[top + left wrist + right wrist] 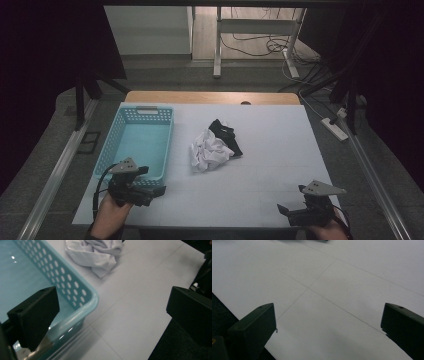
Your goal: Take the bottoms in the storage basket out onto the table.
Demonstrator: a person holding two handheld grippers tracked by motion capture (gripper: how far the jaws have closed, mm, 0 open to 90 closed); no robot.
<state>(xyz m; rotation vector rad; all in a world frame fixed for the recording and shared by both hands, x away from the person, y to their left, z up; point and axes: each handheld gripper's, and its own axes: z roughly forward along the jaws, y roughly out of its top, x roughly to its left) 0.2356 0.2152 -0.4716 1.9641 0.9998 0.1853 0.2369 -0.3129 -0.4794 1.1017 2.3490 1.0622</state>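
Two crumpled garments, a white cloth and a black cloth touching it, are lying on the white worktop just right of the turquoise basket. The high view is showing both cloths; the left gripper view is catching the white cloth beyond the basket's perforated near corner. The left gripper is hovering beside that corner, its fingers spread wide and gripping nothing. Well right of the basket, the right gripper is hanging over bare worktop, its fingers likewise released.
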